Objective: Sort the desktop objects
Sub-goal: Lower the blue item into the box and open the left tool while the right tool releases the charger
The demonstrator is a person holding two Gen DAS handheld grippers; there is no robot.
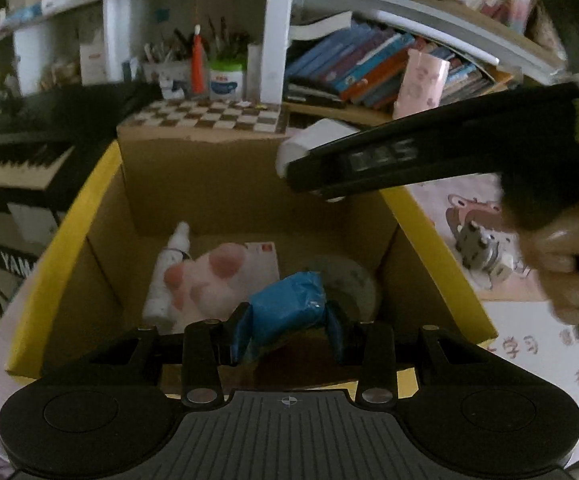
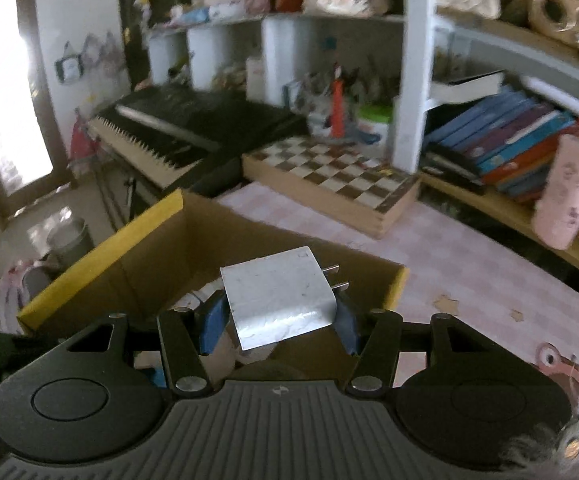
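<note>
My left gripper [image 1: 287, 326] is shut on a crumpled blue packet [image 1: 285, 310] and hangs over the open cardboard box [image 1: 421, 224] with yellow flap edges. Inside the box lie a white spray bottle [image 1: 165, 272], a pink paw-shaped plush [image 1: 205, 276] and a round greyish disc [image 1: 353, 280]. My right gripper [image 2: 279, 322] is shut on a white charger plug [image 2: 277, 300] with two metal prongs, held above the box's [image 2: 145, 248] near corner. In the left wrist view the right gripper's black body [image 1: 409, 156], with a hand on it, reaches in from the right with the white plug [image 1: 313, 140] at its tip.
A chessboard box [image 2: 329, 184] lies behind the cardboard box on a pink checked table cover [image 2: 469, 272]. A keyboard piano [image 2: 177, 132] stands to the left. Shelves with books [image 2: 509, 140] and a pen cup [image 2: 373, 124] fill the back. A pink cup [image 2: 565, 192] stands right.
</note>
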